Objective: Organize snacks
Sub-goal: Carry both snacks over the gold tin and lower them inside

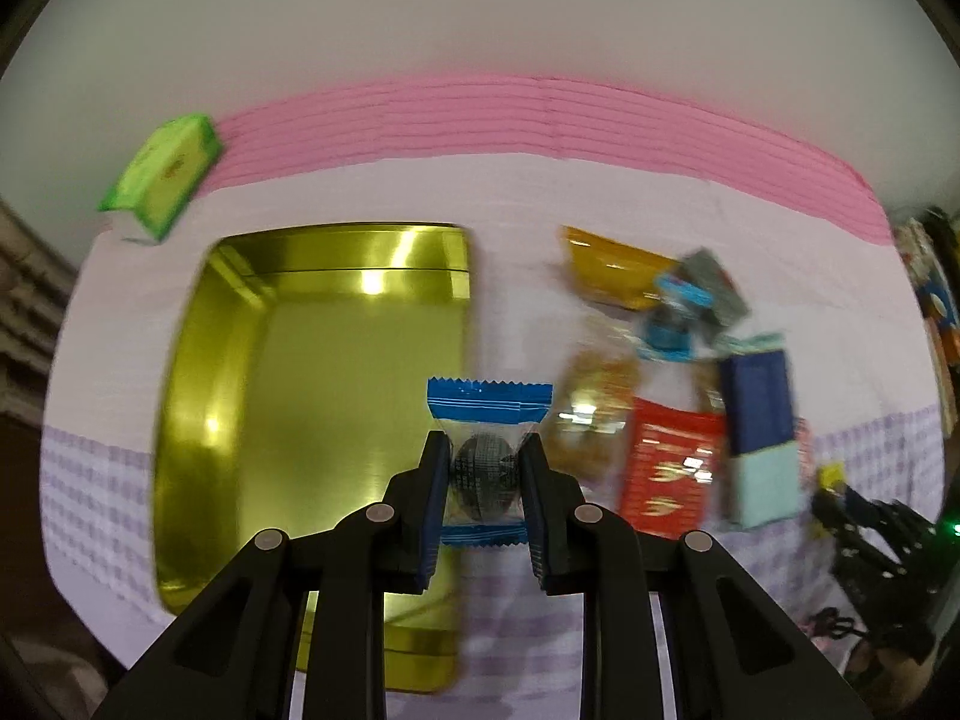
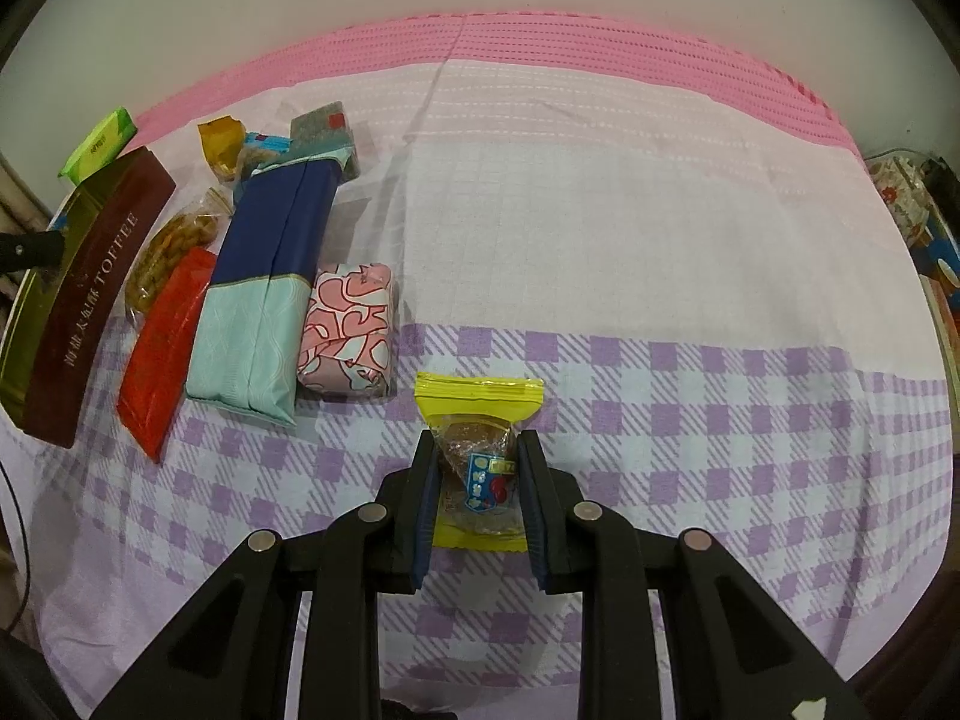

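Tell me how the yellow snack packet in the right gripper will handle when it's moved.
The yellow packet looks light and crinkly; its free ends will probably flop. The right gripper pinches the filled middle, so it may slip on the glossy film if swung quickly.

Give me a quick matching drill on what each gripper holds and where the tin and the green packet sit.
Things:
1. blue-ended snack
2. yellow-ended snack
3. gold tin
4. green packet

States:
A. open, lying on the cloth
B. clamped in the right gripper
C. at the far left, by the pink band
D. clamped in the left gripper

Pairs: 1-D, 2-B, 3-A, 4-C
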`<state>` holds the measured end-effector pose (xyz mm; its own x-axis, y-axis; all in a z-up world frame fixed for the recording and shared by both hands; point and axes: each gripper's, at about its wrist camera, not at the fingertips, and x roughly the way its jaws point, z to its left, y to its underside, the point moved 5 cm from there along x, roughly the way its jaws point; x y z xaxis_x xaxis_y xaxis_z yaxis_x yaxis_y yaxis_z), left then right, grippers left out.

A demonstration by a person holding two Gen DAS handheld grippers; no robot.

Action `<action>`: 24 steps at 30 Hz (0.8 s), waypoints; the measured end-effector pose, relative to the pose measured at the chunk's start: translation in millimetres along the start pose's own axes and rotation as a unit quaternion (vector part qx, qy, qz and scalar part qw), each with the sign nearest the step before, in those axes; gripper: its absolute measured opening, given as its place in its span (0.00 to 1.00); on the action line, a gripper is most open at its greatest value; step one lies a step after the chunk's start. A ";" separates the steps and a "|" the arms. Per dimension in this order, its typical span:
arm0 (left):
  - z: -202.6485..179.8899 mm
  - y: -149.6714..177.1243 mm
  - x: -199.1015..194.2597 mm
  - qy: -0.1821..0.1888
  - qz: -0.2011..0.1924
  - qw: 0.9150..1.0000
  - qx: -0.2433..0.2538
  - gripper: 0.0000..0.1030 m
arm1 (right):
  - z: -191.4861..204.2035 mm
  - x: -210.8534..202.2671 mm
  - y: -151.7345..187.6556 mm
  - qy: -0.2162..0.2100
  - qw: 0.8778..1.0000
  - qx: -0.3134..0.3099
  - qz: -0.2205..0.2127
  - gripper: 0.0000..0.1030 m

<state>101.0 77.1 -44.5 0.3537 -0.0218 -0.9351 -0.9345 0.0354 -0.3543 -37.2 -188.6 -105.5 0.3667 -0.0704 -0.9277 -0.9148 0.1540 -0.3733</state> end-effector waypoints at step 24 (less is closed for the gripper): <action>127.2 30.7 49.2 -0.109 0.018 0.993 -0.046 0.24 | -12.9 -14.2 -7.5 0.040 0.998 0.033 -0.020 0.22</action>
<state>94.9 204.2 -102.4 0.3115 0.1952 -0.9300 -0.9428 -0.0585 -0.3281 -37.7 -201.4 -89.4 0.3857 -0.1556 -0.9094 -0.8856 0.2140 -0.4122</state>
